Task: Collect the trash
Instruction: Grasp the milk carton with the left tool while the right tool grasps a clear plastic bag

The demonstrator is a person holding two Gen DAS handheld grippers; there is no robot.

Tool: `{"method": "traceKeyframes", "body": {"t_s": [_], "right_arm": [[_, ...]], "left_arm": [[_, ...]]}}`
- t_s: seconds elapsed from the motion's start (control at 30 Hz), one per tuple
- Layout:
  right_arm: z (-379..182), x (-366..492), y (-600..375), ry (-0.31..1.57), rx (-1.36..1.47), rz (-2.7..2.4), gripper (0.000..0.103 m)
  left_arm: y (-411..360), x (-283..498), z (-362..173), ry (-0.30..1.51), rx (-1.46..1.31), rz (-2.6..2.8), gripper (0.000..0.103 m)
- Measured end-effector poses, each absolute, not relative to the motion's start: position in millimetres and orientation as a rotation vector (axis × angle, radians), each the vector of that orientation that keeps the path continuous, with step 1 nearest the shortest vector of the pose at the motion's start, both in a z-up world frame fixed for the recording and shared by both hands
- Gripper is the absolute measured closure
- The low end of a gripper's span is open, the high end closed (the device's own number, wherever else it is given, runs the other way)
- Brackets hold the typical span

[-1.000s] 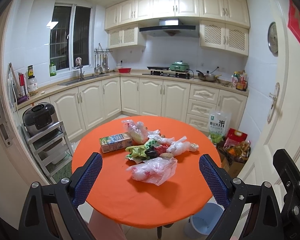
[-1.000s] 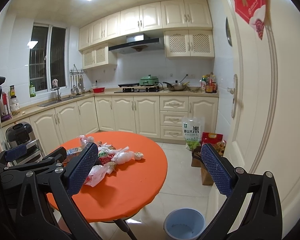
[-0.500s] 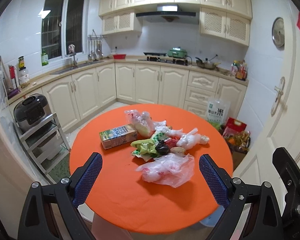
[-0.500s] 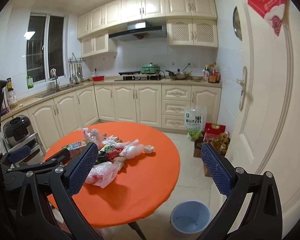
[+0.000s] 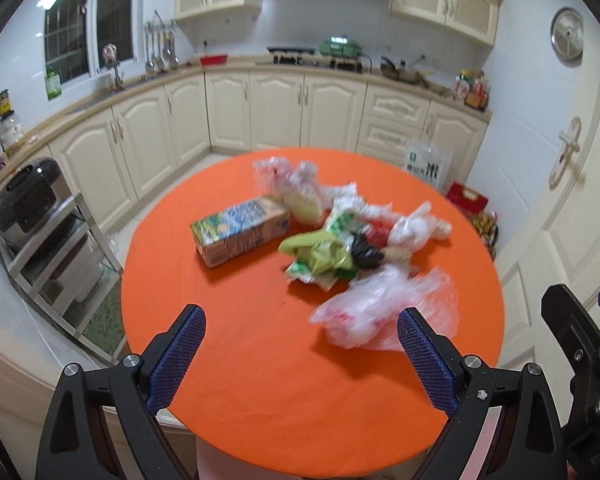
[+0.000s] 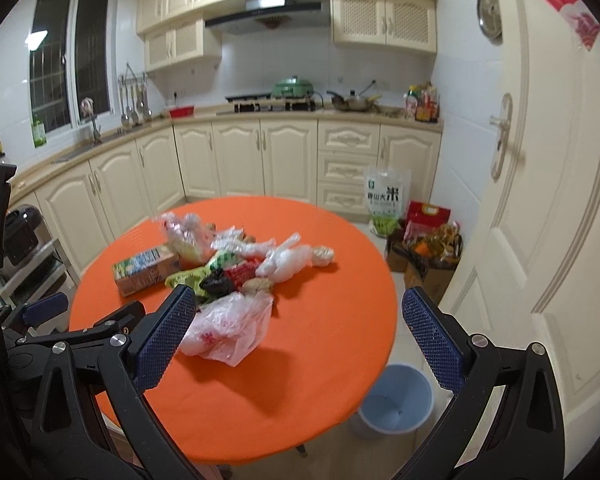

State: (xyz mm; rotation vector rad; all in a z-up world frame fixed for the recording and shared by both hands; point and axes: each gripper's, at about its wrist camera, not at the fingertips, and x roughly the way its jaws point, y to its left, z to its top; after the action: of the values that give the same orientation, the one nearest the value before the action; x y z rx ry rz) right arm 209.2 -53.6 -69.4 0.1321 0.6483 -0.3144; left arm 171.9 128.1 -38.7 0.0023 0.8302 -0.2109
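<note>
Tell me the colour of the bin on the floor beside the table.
Light blue bin; clearest in the right wrist view.

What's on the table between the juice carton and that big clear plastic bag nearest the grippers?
A crumpled green wrapper lies between the carton and the plastic bag, with bare orange table around it. The left wrist view shows it best.

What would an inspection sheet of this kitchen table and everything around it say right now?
Surface: round orange table, mostly bare near the tongs.
Job's things: trash pile, carton, clear plastic bag; blue bin on the floor beside the table.
Clutter: rice bag, boxes by the door.
Grippers: left tongs and right tongs open, holding nothing.
Cables: nothing seen.
Surroundings: cream cabinets, stove, window.
</note>
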Motion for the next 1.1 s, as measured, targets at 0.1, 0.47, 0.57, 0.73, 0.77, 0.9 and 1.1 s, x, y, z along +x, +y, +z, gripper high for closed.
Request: {"method": "traceKeyframes", "body": {"t_s": [0.1,0.47,0.57,0.73,0.77,0.9,1.1], "right_arm": [[-84,221,-43,0.699,0.138,-0.327,0.000],[-144,289,-13,0.899,0.194,-0.292,0.000],[-161,309,-10,0.948,0.251,-0.277,0.000],[-191,334,-14,0.995,0.373,-0.284,0.002],[-196,337,-13,1.018,0.370,-0.291,0.015],[-203,335,-11,1.021,0.391,-0.259,0.038],[-186,313,-15,1.003,0.346,-0.251,0.055]], "left_arm": [[141,183,-49,0.871,0.017,-0.222,0.009],[202,223,-80,0.985,0.000,-0.215,0.009],[215,236,-87,0.997,-0.022,-0.194,0.009],[238,248,-96,1.033,-0.068,-0.179,0.009],[238,251,-97,1.038,-0.070,-0.178,0.009],[244,256,-98,1.048,-0.073,-0.171,0.009],[229,269,-89,1.000,-0.041,-0.174,0.008]]}}
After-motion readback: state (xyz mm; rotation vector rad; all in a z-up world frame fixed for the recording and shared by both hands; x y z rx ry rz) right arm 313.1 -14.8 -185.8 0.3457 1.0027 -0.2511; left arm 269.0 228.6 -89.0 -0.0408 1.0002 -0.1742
